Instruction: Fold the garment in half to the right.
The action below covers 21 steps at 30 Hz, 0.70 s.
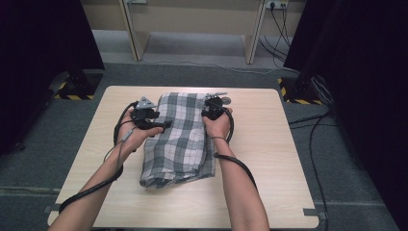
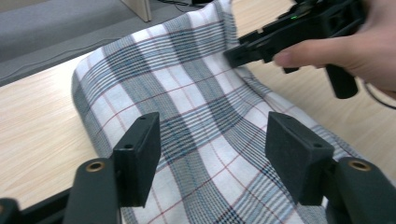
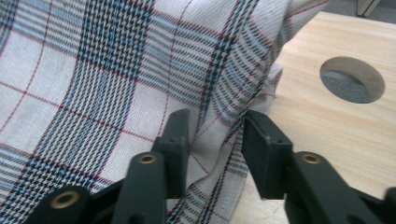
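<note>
A blue-and-white checked cloth (image 1: 180, 139) lies folded lengthwise along the middle of the wooden table (image 1: 269, 144). My left gripper (image 1: 163, 125) hovers at the cloth's far left edge. In the left gripper view its jaws (image 2: 212, 144) stand wide apart above the fabric (image 2: 187, 93), touching nothing. My right gripper (image 1: 210, 114) is at the cloth's far right edge. In the right gripper view a loose fold of the cloth's hem (image 3: 219, 135) runs between its jaws, which stand apart without pressing on it. The right gripper (image 2: 238, 53) and its hand also appear in the left gripper view, at the cloth's far side.
A round hole (image 3: 352, 79) is cut in the tabletop just right of the cloth's far corner. Bare wood lies on both sides of the cloth. Cables (image 1: 312, 144) trail over the grey floor at the right; dark curtains flank the table.
</note>
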Available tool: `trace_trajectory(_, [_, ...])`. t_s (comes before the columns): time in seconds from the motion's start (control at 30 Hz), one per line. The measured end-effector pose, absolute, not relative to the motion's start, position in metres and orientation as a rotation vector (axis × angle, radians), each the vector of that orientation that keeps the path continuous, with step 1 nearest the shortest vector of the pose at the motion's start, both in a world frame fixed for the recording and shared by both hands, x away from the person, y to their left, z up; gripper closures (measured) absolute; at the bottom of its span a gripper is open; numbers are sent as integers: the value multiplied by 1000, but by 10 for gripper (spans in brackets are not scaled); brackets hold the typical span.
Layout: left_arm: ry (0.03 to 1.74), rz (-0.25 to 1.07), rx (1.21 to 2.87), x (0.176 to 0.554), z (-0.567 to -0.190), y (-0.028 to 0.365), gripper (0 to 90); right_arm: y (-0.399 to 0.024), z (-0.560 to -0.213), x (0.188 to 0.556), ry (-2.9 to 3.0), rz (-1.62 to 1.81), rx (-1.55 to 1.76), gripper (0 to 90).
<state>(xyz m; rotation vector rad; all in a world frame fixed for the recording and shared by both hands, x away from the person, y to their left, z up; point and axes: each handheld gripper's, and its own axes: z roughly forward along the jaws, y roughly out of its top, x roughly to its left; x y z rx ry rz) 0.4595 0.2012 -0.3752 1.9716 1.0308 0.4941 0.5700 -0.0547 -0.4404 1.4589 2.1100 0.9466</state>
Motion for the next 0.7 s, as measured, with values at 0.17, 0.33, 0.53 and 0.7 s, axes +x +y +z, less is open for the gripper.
trace_trajectory(0.17, [1061, 506, 1958, 460, -380, 210, 318, -61, -431, 565, 2093, 970, 1465, 479])
trace_trajectory(0.33, [1071, 514, 1954, 460, -384, 216, 309, -67, -422, 559, 2092, 964, 1425, 446])
trace_trajectory(0.53, [1081, 516, 1955, 458, -386, 223, 308, -71, -419, 553, 2106, 964, 1398, 422])
trace_trajectory(0.7, [1093, 520, 1950, 457, -388, 228, 307, -74, -421, 550, 2118, 957, 1394, 400])
